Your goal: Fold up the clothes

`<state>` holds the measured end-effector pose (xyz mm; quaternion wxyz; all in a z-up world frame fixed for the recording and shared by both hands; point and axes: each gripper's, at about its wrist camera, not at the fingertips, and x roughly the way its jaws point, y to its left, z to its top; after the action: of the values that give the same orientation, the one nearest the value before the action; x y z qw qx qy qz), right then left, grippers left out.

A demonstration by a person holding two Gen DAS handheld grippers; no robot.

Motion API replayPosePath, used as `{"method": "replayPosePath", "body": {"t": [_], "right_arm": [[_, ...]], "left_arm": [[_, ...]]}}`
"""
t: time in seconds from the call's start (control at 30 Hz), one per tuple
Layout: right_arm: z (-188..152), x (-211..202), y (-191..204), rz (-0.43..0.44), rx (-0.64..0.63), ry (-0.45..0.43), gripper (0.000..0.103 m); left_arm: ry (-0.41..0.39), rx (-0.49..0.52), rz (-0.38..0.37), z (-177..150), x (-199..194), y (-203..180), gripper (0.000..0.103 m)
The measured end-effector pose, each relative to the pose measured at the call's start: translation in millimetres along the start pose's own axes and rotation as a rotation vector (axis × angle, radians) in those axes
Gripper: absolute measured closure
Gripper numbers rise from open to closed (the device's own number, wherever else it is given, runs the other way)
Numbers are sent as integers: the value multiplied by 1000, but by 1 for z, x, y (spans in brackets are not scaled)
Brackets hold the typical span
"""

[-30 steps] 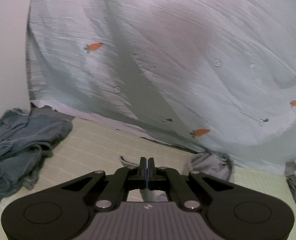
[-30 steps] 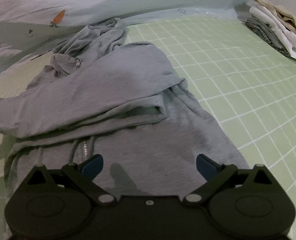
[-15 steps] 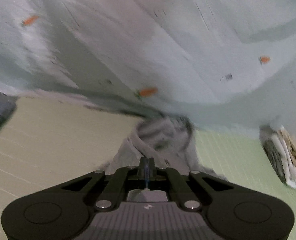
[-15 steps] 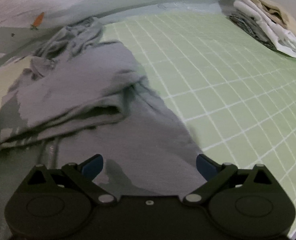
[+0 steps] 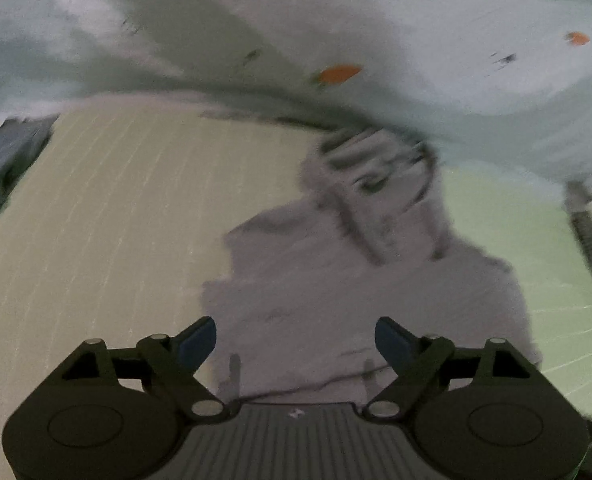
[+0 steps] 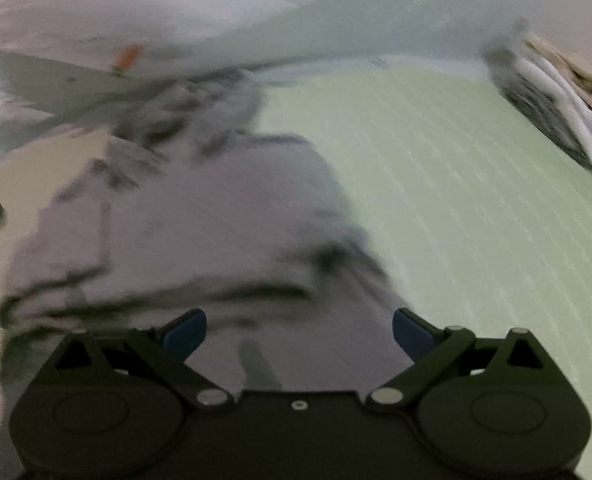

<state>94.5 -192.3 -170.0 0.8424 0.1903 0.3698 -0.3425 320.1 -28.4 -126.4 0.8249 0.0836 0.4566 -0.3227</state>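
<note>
Ahead of both tongs, the grey hoodie [image 5: 376, 288] lies spread on the green gridded mat [image 6: 456, 200], its bunched hood end farthest off, against the hem of a pale carrot-print sheet [image 5: 416, 20] that closes off the far side. The left tongs [image 5: 296, 344] are opening, blue pads well apart over the cloth with nothing gripped. The right tongs [image 6: 300, 334] also stand wide, empty, above the hoodie's near part. Bare mat lies open to the left of the left tongs and to the right of the right tongs. Far right, a stack of folded clothes [image 6: 556, 96] sits at the mat's edge. Motion blur smears every fold; the zipper cannot be made out.
</note>
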Motion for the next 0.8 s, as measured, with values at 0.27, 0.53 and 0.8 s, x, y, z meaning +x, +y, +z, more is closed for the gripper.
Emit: {"method": "replayPosePath", "body": {"t": [0.27,0.53,0.8], "right_arm": [[25,30,76,203,-162,-17,14],[31,62,110,283,-183,48,40],[33,57,106,343,-195,18,94]], "left_arm": [[95,-64,114,-14,25,31,15],[134,-42,139,-25,31,36,15],[144,-12,148,-24,36,29,15]]}}
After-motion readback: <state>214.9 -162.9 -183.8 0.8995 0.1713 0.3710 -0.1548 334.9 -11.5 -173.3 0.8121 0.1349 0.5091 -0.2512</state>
